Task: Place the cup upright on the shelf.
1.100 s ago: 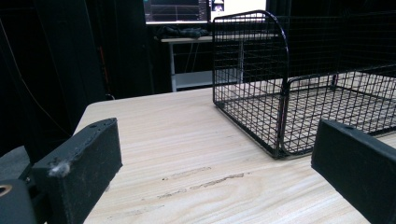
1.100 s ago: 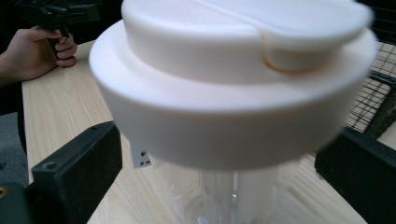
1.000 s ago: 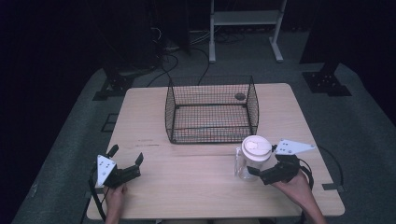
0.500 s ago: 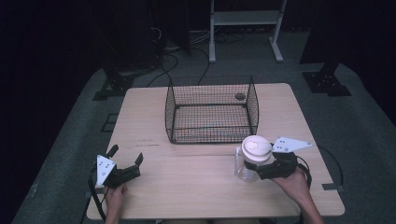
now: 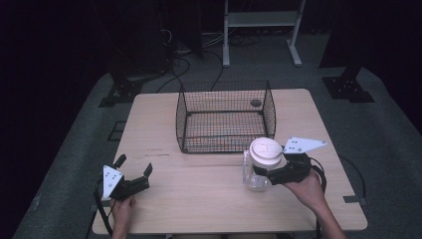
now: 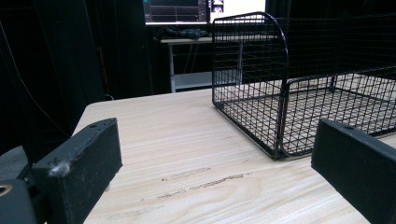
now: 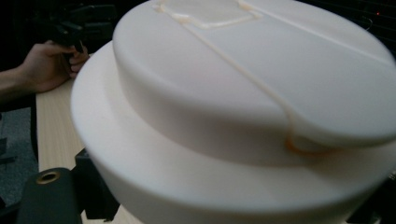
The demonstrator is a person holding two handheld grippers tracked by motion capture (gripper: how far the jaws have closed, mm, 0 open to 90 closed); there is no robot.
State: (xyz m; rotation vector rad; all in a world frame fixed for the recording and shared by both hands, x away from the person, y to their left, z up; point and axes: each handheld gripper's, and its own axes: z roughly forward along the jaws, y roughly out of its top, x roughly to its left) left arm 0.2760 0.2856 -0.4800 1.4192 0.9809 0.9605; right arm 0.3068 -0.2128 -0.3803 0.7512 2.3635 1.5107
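We had the jar (image 5: pixel 257 172), clear with a white lid (image 5: pixel 265 152), in our right gripper (image 5: pixel 263 174) near the right half of the tabletop (image 5: pixel 209 209), just in front of the wire basket (image 5: pixel 225 117); the jaws had just been closing and now stood clamped on the jar below its lid; in the right gripper view the lid (image 7: pixel 252 93) loomed close above the jaws. Whether the jar had left the tabletop we could not tell for certain, though it seemed at most barely raised. Our left gripper (image 5: pixel 134 174) rested near the front left corner, its jaws wide apart with nothing between them; in the left gripper view it faced the basket (image 6: pixel 303 93) across bare wood.

We judged the grasp as done, and the work as early; the basket held nothing but a small dark thing (image 5: pixel 256 103) near its far right corner, too small to name; if the jar was meant for the basket, the lift, the carry over the near wall and the release were all left.
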